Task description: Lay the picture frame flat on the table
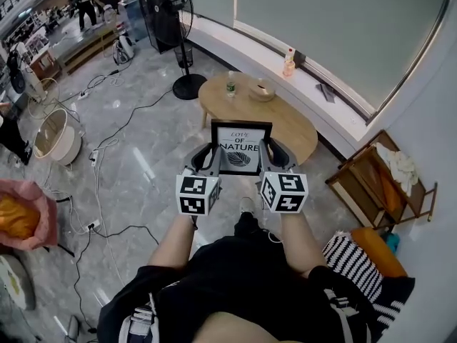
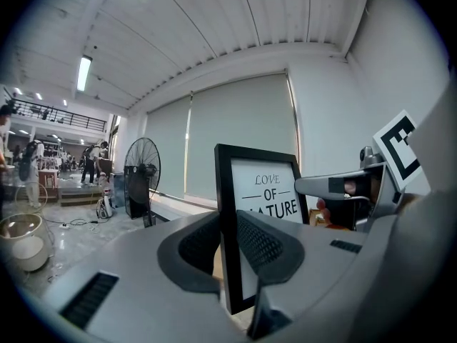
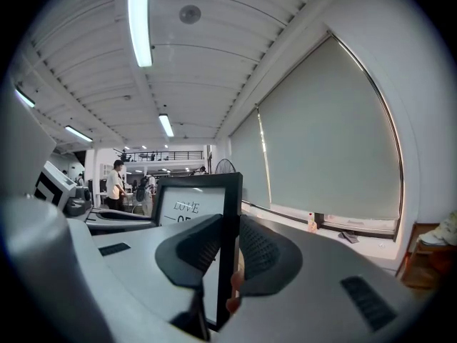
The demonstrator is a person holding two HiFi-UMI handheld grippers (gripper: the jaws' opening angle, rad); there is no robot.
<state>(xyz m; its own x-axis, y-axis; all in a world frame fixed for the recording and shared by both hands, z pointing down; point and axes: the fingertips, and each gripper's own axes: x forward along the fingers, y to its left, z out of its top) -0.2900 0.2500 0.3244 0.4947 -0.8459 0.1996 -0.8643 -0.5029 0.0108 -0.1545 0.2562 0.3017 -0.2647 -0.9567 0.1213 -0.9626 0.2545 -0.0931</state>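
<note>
— Where is the picture frame [image 1: 240,147]?

— It is held upright in the air in front of the person, with the printed side facing them. The left gripper [image 1: 208,161] has its jaws clamped on the frame's left edge, and the right gripper [image 1: 274,157] has its jaws clamped on the right edge. Each gripper view shows the black rim pinched between the pads.

— And the counter [image 1: 293,123]?

— It is an oval wooden one just beyond the frame. In the head view the frame's upper part overlaps its near edge. The frame is not lying on it.

— What stands on it?

— A small bottle [image 1: 230,86] and a pale bowl [image 1: 261,90] sit toward the far side, apart from the frame.

— What else is around?

— A standing fan [image 1: 171,27] is behind the counter on the left, and cables [image 1: 107,148] trail over the floor [image 1: 143,184]. A wooden rack [image 1: 378,181] stands to the right, and a second bottle [image 1: 288,64] sits on the window ledge [image 1: 250,45].
</note>
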